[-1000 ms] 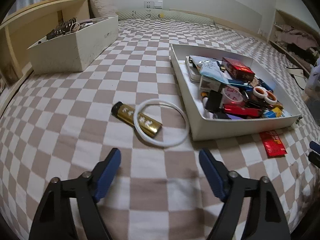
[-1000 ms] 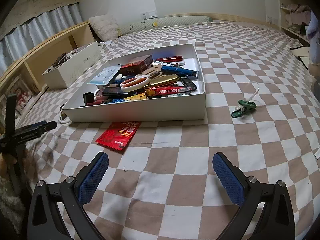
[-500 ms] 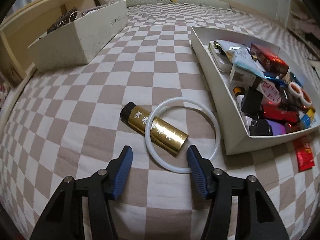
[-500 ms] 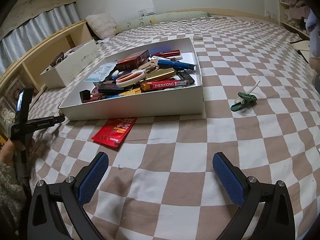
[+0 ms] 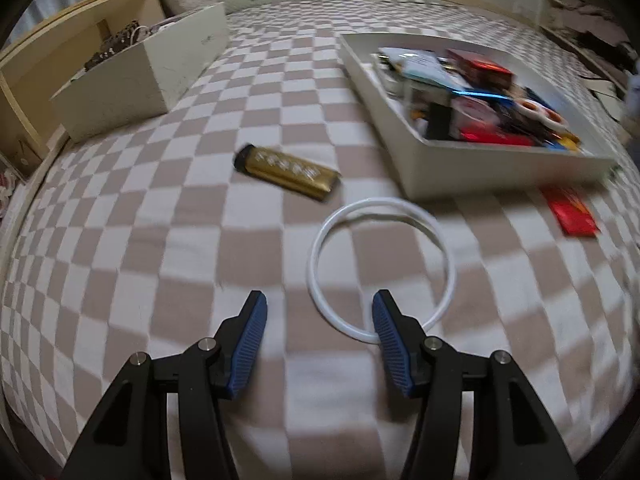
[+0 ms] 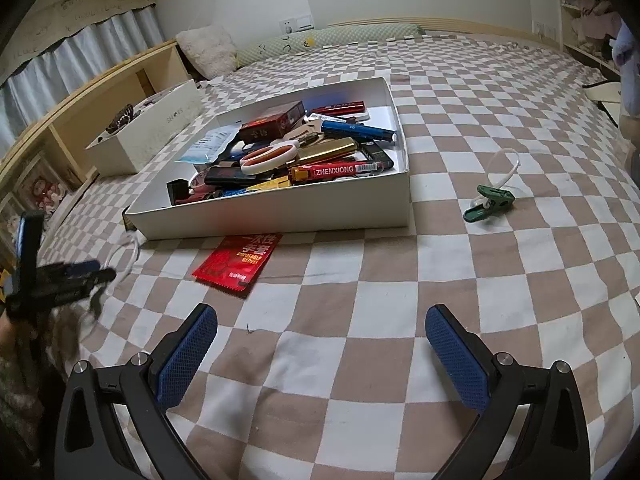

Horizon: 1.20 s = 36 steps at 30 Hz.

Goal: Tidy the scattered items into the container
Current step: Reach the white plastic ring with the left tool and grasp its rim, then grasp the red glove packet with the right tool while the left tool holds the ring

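A white ring (image 5: 380, 266) lies flat on the checkered bedspread. My left gripper (image 5: 318, 320) is open, and the near-left arc of the ring sits between its fingers. A gold lighter (image 5: 288, 172) lies beyond it, apart from the ring. The white tray (image 5: 404, 152) full of small items stands to the right; it also shows in the right wrist view (image 6: 280, 216). A red glove packet (image 6: 238, 262) lies in front of the tray. A green clip (image 6: 490, 202) with a white loop lies right of the tray. My right gripper (image 6: 320, 356) is open and empty.
A white box (image 5: 140, 76) with dark items stands at the back left by a wooden shelf (image 5: 60, 52). My left gripper also shows in the right wrist view (image 6: 76, 276) at the left edge, near the bed's side edge.
My left gripper has shifted right and pulled back. The white ring has come off the gold lighter and now lies nearer me, between the fingers. The right gripper has barely moved.
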Tool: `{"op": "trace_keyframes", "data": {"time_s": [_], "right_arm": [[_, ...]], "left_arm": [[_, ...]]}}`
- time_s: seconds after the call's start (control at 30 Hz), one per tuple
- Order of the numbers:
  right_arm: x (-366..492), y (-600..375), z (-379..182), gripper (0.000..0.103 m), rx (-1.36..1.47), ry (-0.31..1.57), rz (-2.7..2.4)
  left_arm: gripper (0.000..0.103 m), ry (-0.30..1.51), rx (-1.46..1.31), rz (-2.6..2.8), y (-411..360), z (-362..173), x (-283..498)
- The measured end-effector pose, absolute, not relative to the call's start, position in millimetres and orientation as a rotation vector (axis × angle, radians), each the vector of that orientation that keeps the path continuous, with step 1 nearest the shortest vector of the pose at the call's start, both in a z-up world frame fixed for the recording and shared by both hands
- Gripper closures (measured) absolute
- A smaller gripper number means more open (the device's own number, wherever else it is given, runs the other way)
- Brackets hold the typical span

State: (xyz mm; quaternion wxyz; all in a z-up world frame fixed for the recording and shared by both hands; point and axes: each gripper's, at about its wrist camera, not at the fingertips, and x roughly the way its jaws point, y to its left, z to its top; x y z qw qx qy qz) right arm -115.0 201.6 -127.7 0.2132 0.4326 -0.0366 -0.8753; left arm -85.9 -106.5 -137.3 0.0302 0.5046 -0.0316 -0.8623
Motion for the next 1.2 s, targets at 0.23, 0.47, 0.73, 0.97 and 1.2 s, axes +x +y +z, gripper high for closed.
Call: {"op": "trace_keyframes", "data": {"time_s": [0.23,0.47,0.73,0.97,1.2], "right_arm": [[-110,201,-128,0.0,1.202,-0.107,-2.421],[-105,204,-126,0.0,1.193,-0.123,-2.429],[-99,197,-128,0.0,1.206,-0.12,-2.413],[-103,185,-128,0.0,1.255,-0.125,-2.411],[-120,142,-126,0.0,1.311,-0.141,-2.382]], "left_arm": [[0.009,0.035,1.539,-2.769,-93,-130,-54],[0.0,-0.007,1.491,-2.89,-68,-126,-53],[0.001,-0.181,1.453,-2.872,-50,-145,-74],[0.018,-0.1,1.384,-2.88,-55,-147,-76],[0.018,-0.06,1.349,-2.894,-54,-148,-66]]}}
